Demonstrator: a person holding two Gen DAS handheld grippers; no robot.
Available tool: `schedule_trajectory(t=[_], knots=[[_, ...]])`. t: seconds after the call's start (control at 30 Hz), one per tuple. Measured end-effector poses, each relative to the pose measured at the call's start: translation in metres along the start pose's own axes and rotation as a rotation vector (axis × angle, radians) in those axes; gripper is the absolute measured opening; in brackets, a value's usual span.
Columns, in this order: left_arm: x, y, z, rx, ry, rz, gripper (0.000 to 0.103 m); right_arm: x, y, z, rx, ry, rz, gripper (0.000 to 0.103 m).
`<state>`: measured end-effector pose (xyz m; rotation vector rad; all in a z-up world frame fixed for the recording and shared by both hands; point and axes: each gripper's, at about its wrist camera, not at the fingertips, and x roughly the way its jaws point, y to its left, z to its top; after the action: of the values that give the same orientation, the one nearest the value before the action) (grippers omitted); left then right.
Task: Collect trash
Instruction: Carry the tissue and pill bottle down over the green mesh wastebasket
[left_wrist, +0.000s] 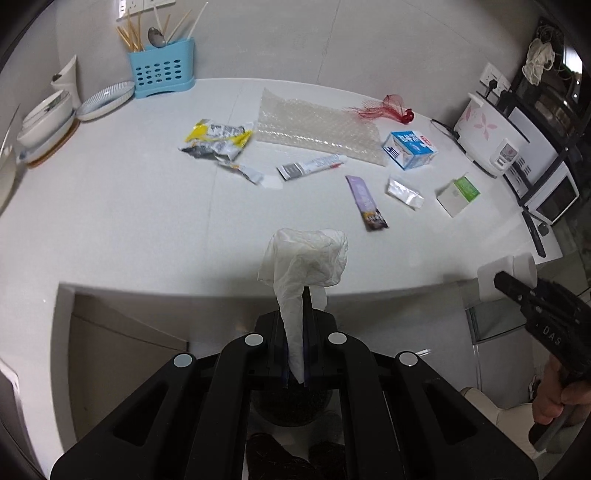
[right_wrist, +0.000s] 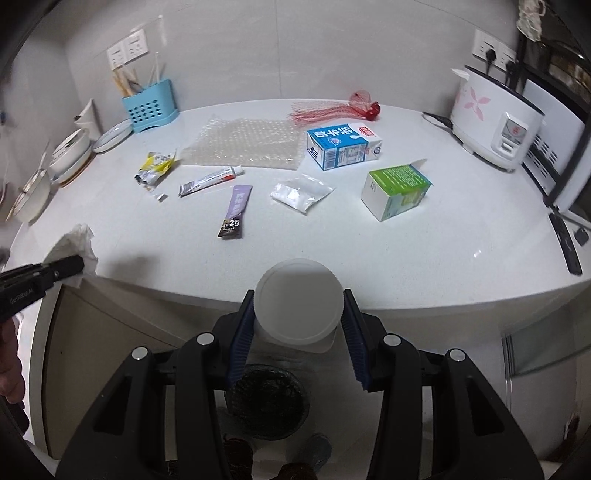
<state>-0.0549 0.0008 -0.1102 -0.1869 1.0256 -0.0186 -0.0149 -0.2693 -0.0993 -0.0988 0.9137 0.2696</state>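
**Both grippers loaded at the counter's edge**

Now the left gripper has its jaws pressed tight on a crumpled white paper tissue, which sticks up past the fingertips and trails back between them. Across from it, the right gripper clamps a round white plastic cup between its blue ribbed pads, jaws partly spread around the cup's sides. Both are held just over the near edge of the white countertop, above a dark round bin on the floor below.

Still on the counter lie a sheet of clear bubble wrap, a blue-and-white milk carton, a green-and-white cardboard box, a purple sachet, a grey tube, a small clear plastic bag, a yellow crumpled wrapper and a red mesh net.
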Motion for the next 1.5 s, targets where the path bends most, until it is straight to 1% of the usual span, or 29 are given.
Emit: schedule_trajectory(t=[0.07, 0.17, 0.3, 0.4, 0.5, 0.63, 0.73, 0.8, 0.87, 0.97, 1.07, 1.13, 1.23, 1.33, 1.5], knots=[[0.001, -0.01, -0.015, -0.007, 0.01, 0.021, 0.004, -0.003, -0.006, -0.008, -0.032, -0.001, 0.025, 0.043], [0.007, -0.017, -0.041, -0.061, 0.04, 0.038, 0.004, 0.0, -0.016, -0.026, -0.064, 0.022, 0.068, 0.043], [0.013, -0.023, -0.077, -0.091, 0.081, 0.058, 0.004, 0.013, -0.023, -0.055, -0.086, 0.087, 0.09, 0.043], [0.017, -0.022, -0.098, -0.097, 0.093, 0.045, 0.004, 0.02, -0.02, -0.078, -0.101, 0.121, 0.107, 0.043], [0.029, -0.019, -0.118, -0.082, 0.113, 0.028, 0.004, 0.028, -0.012, -0.097, -0.124, 0.131, 0.101, 0.043], [0.062, -0.009, -0.146, -0.06, 0.162, 0.003, 0.004, 0.052, -0.001, -0.127, -0.116, 0.167, 0.1, 0.043], [0.095, 0.001, -0.169, -0.028, 0.185, -0.001, 0.004, 0.08, 0.009, -0.154, -0.1, 0.184, 0.102, 0.043], [0.122, 0.008, -0.187, -0.008, 0.207, 0.0, 0.004, 0.105, 0.018, -0.177, -0.106, 0.189, 0.104, 0.043], [0.154, 0.016, -0.208, -0.011, 0.236, -0.019, 0.004, 0.13, 0.025, -0.199, -0.11, 0.203, 0.106, 0.043], [0.203, 0.026, -0.24, 0.004, 0.279, -0.026, 0.004, 0.171, 0.032, -0.232, -0.091, 0.219, 0.097, 0.043], [0.248, 0.038, -0.269, -0.004, 0.317, -0.023, 0.004, 0.215, 0.036, -0.264, -0.073, 0.243, 0.085, 0.043], [0.276, 0.045, -0.289, -0.028, 0.34, -0.042, 0.004, 0.247, 0.038, -0.286, -0.062, 0.267, 0.07, 0.043], [0.318, 0.049, -0.317, -0.006, 0.368, -0.043, 0.004, 0.288, 0.037, -0.316, -0.039, 0.291, 0.052, 0.043], [0.361, 0.049, -0.338, 0.027, 0.382, -0.045, 0.004, 0.324, 0.032, -0.341, -0.015, 0.307, 0.038, 0.043], [0.436, 0.049, -0.364, 0.059, 0.401, -0.054, 0.004, 0.378, 0.026, -0.376, 0.003, 0.334, 0.006, 0.043]])
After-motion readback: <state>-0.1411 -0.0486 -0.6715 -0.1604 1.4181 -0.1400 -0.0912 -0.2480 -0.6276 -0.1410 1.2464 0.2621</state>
